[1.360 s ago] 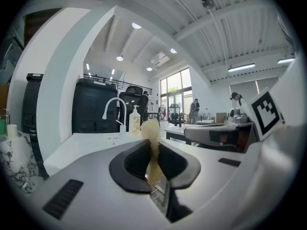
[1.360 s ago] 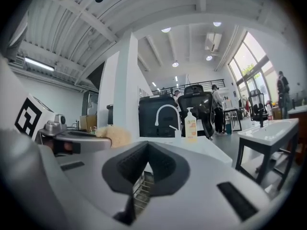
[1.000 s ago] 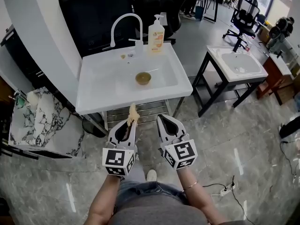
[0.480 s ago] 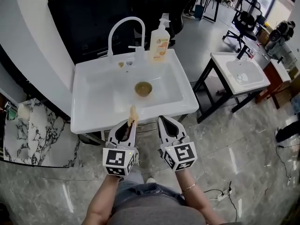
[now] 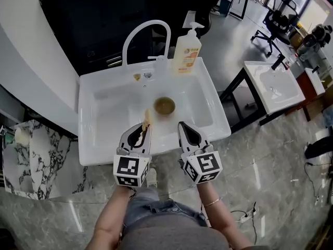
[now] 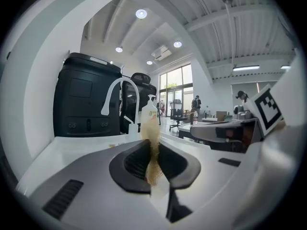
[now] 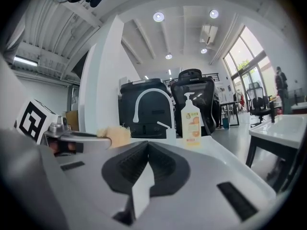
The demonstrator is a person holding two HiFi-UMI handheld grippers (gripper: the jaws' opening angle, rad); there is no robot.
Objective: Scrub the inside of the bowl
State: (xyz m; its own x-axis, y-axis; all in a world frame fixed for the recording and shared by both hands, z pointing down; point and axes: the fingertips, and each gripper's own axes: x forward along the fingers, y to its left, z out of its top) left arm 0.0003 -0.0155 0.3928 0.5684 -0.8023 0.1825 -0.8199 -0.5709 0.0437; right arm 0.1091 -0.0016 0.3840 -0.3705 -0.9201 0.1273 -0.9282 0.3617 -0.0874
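The left gripper's [image 6: 152,147] dark ribbed jaws are clamped on a tan, coarse-fibred scrubbing pad [image 6: 153,163], which stands up as a thin ragged strip between them and pokes out past their tips. The right gripper's [image 7: 148,146] jaws are closed together with nothing between them; their ridged black pads meet in a narrow V.

In the head view both grippers are held side by side over the near edge of a glossy white rectangular sink [image 5: 88,139], each with a cube of black-and-white square markers at its back. The small round olive-brown bowl [image 5: 164,106] sits upright on the floor of the basin, just beyond the jaws and between the two grippers' lines, touched by neither; the pad's tip ends short of it.

At the sink's far rim a white arched tap [image 5: 141,34] curves over the basin, and just beside it stands a clear plastic pump bottle with an orange label [image 5: 187,50]. A second white sink on a black metal frame [image 5: 276,85] stands well apart to the right, on a polished grey marble floor [image 5: 270,181].
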